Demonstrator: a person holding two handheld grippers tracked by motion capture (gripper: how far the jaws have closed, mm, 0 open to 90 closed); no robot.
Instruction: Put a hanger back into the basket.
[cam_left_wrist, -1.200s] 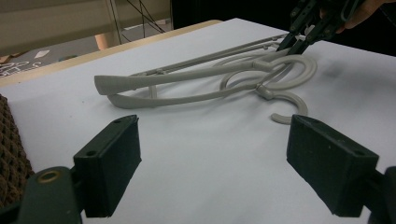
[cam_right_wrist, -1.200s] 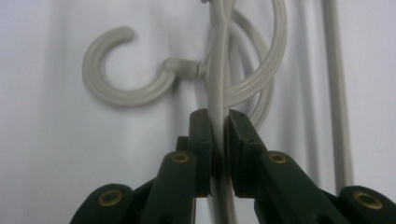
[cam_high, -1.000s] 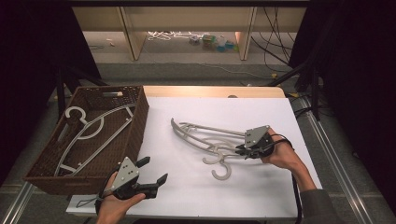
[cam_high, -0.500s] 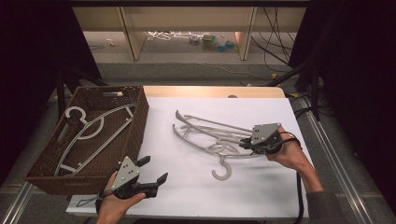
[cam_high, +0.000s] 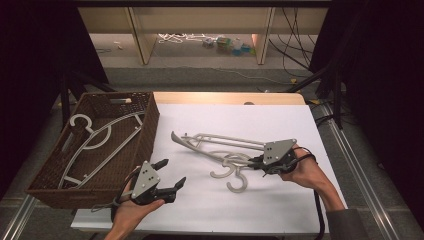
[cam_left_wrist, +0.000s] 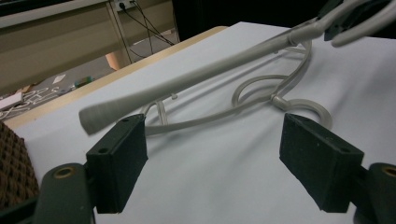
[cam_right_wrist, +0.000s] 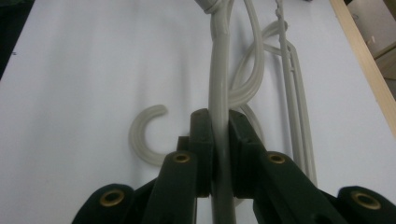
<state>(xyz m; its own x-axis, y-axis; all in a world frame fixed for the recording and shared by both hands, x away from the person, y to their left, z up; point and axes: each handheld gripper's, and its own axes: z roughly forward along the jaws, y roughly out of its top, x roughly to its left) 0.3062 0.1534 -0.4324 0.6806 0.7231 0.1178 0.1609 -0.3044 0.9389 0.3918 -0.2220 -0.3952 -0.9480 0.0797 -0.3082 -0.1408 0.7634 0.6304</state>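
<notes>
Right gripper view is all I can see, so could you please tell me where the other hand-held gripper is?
Observer: The left hand-held gripper hovers near the table's front edge, beside a wicker basket. Its jaws have just been closing slightly, with nothing between them.
Operator: Is anything in that basket?
Observer: Yes, one grey hanger lies inside.
Operator: Is my hanger off the table?
Observer: The held hanger, clamped by the right hand-held gripper, has its far arm raised above the second hanger.

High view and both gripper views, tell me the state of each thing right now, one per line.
Right gripper: shut on the raised hanger's arm.
Raised hanger: one end lifted off the table.
Second hanger: flat on the white table.
Left gripper: open, its jaws have just been closing slightly, nothing between them.
Basket: holds one hanger, lying flat.
</notes>
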